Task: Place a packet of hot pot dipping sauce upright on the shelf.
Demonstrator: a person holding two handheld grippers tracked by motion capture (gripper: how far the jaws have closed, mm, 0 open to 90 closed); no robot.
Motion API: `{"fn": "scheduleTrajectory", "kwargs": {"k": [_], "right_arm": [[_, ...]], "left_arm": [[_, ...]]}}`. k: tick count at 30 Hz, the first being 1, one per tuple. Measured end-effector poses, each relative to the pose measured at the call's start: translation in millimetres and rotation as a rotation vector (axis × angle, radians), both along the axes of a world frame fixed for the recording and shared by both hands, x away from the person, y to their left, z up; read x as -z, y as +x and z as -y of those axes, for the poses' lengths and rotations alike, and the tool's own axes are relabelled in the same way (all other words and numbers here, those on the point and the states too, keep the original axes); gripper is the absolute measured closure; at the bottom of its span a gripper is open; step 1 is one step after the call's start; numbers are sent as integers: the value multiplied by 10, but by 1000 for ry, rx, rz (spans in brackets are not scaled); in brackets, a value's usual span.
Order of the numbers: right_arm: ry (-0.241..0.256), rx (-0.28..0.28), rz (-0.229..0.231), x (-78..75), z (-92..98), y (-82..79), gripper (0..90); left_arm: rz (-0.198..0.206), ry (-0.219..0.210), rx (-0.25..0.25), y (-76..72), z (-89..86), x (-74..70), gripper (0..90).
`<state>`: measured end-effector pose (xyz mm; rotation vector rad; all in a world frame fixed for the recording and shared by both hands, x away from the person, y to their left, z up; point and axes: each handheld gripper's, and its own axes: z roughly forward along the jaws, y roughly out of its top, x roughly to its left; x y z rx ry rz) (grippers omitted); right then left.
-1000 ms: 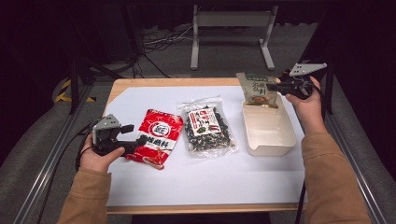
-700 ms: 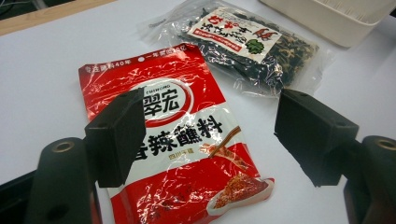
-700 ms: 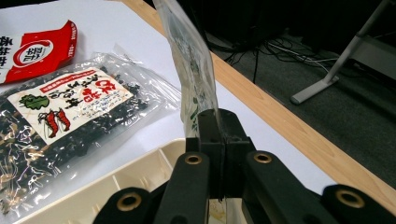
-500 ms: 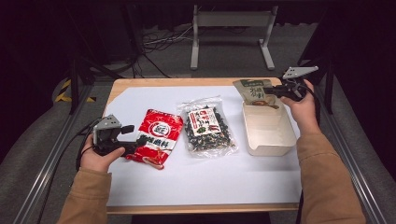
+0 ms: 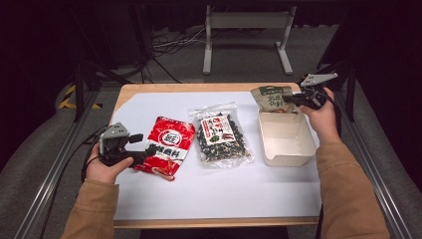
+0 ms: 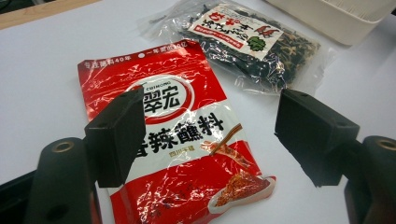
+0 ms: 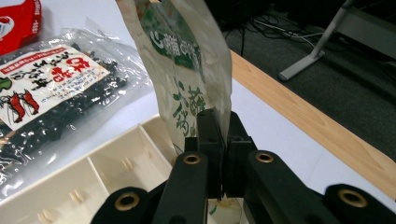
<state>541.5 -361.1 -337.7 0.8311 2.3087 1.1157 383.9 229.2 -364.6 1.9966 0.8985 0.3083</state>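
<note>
Three snack pouches and one cream tray [image 5: 286,149] sit on or over the table [image 5: 149,107], which carries a white sheet. The green-labelled pouch [image 5: 271,98] hangs just above the tray's far edge, pinched by the right claw [image 5: 291,99]; in the right gripper view its jaws are pressed together on the pouch's lower edge, with the pouch [image 7: 187,70] rising upright above the tray's divided compartments [image 7: 93,182]. The right hand [image 5: 321,117] is raised beside the tray's far right corner, forearm coming in along the tray's right side. The clear pouch of dark pieces [image 5: 221,135] lies flat just left of the tray, its label carrying red characters too small to read. The red pouch [image 5: 165,145] lies farther left of the tray, beyond the clear one; its label reads "CUIHONG" with large Chinese characters. The left claw [image 5: 142,158] rests low at the red pouch's near left corner, jaws spread wide to either side of the pouch [image 6: 173,154], not gripping it.
</note>
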Motion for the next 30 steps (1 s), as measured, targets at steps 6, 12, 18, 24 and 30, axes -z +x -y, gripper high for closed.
{"fn": "scheduleTrajectory", "kwargs": {"k": [6,12,18,24,30], "right_arm": [[-101,59,-51,115,53,-10,871],[-105,81,-41,91,36,-35,746],[-43,138,-21,37,51,-81,515],[-32,182,6,-43,58,-158,426],[-50,228,25,-122,64,-279,397]], "left_arm": [[-4,0,0,9,6,1,252],[-5,4,2,39,19,17,251],[-15,2,-4,60,8,22,237],[-16,27,-16,91,-3,20,218],[-16,47,-26,123,-24,-4,198]]}}
